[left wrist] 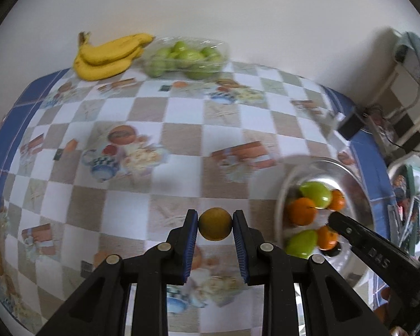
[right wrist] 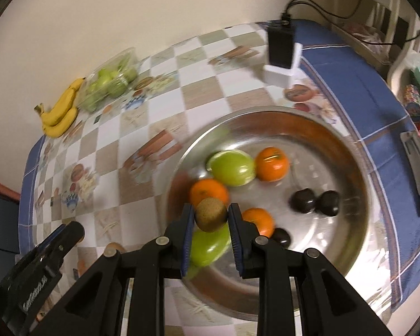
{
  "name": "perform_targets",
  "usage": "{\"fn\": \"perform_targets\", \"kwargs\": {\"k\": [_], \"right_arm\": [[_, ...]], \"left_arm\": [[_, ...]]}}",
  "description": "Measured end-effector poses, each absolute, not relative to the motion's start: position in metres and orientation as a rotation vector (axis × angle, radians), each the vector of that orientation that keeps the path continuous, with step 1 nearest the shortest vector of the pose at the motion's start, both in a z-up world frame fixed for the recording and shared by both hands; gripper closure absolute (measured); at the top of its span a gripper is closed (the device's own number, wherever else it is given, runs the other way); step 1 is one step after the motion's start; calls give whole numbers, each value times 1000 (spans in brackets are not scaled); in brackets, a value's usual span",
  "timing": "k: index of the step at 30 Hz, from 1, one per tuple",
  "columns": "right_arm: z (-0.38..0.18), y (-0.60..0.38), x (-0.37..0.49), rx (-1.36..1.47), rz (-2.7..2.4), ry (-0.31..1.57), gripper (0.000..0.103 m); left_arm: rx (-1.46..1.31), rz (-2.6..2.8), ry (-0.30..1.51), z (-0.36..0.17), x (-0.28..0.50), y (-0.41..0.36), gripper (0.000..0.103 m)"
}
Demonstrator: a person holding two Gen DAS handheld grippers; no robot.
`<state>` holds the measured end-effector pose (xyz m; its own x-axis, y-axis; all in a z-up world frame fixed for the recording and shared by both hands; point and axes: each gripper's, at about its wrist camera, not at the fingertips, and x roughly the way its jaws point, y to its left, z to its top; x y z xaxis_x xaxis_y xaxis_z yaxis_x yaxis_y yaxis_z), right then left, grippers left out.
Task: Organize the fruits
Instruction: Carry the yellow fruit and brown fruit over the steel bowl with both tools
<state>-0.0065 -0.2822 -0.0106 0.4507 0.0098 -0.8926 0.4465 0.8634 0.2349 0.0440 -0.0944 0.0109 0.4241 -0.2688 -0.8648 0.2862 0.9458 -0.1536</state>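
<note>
Two hand-held grippers each clamped a small fruit: left hand-held gripper (left wrist: 215,224) gripped a yellowish fruit (left wrist: 215,224) over bare table (left wrist: 182,128); right hand-held gripper (right wrist: 211,215) gripped a brown kiwi (right wrist: 211,215) above the steel bowl (right wrist: 358,196) by the table edge.

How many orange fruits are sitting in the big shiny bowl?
3. One orange fruit lies at the far side beside a green apple, one just behind the right gripper, one right of its fingers. Others may hide under the gripper.

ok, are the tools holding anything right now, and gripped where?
Both are. The left tool pinches a small round yellow-brown fruit across its sides. The right tool pinches a fuzzy brown kiwi the same way.
</note>
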Motion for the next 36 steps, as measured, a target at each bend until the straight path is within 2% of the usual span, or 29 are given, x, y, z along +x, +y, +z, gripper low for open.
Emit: {"fn": "perform_targets", "kwargs": {"k": [21, 36], "right_arm": [[-5, -336, -42, 520, -393, 1052, 77], [-24, -334, -64, 494, -449, 1126, 77]], "left_arm": [[231, -621, 1082, 1, -17, -192, 75], [310, -650, 1153, -27, -30, -208, 75]]}}
